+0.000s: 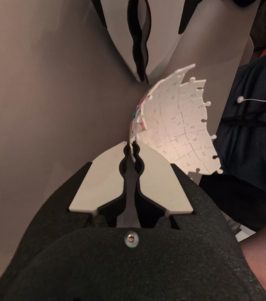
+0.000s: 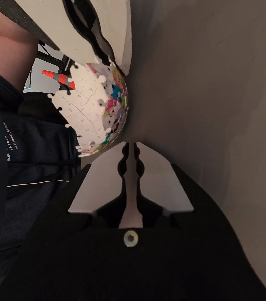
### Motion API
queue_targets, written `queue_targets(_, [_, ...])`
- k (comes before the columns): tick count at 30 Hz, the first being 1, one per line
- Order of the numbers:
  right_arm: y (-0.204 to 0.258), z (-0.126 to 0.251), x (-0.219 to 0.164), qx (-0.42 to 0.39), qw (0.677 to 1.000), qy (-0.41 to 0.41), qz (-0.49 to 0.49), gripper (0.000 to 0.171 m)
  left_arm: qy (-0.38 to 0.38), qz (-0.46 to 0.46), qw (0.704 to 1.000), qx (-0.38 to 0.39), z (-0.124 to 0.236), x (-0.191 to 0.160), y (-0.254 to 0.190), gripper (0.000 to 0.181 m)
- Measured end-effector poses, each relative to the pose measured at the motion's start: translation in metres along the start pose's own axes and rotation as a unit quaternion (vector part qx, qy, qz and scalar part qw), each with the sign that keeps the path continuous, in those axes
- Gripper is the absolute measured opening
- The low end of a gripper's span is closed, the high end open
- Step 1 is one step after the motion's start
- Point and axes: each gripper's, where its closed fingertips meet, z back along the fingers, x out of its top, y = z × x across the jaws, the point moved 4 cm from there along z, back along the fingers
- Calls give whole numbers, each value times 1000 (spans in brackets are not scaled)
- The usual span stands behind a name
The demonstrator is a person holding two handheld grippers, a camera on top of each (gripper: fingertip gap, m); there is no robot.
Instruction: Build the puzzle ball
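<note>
The partly built puzzle ball [image 1: 186, 123] is a curved shell of joined pieces, white inside and printed with colourful cartoon figures outside. My left gripper [image 1: 130, 143] is shut on the shell's edge and holds it against the grey table surface. In the right wrist view the shell [image 2: 86, 110] hangs from the left gripper [image 2: 111, 62] at the top. My right gripper [image 2: 130, 143] has its jaws almost together with nothing between them, its tips just beside the shell's coloured rim. It also shows in the left wrist view [image 1: 143, 79], pointing at the shell's far rim.
A person in a dark blue garment [image 1: 251, 130] is close behind the shell, with a bare forearm [image 2: 6, 40] nearby. An orange and grey striped cone [image 2: 59, 78] stands in the background. The grey surface [image 2: 210, 97] fills the other side. Tip to tip, the grippers are about 7 cm apart.
</note>
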Motion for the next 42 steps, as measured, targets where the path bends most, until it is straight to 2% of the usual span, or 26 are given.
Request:
queue_targets(13, [0,0,0,4,1000,1,-3,7,-12,12,1000,17,0,6,-1,2])
queue_targets(22, [0,0,-1,11,1000,1,-9,7,-16,46,999,-21,-2,1,-1,3])
queue_targets(24, [0,0,-1,14,1000,0,-11,7,-25,57,997,-38,-1,1,-2,6])
queue_targets(25, [0,0,-1,15,1000,0,-12,7,-33,58,997,-38,0,2,-2,15])
queue_targets(28, [0,0,-1,16,1000,0,-12,7,-48,61,997,-16,6,1,1,26])
queue_targets(32, [0,0,-1,16,1000,0,-12,7,-69,62,995,33,17,-3,6,27])
queue_targets(38, [0,0,-2,18,1000,1,-14,7,-148,37,983,97,43,-2,-14,13])
queue_targets(40, [0,0,-3,18,1000,3,-16,7,-166,20,980,107,45,-1,-28,2])
queue_targets(42, [0,1,-4,16,1000,7,-19,7,-181,5,978,102,41,2,-45,0])
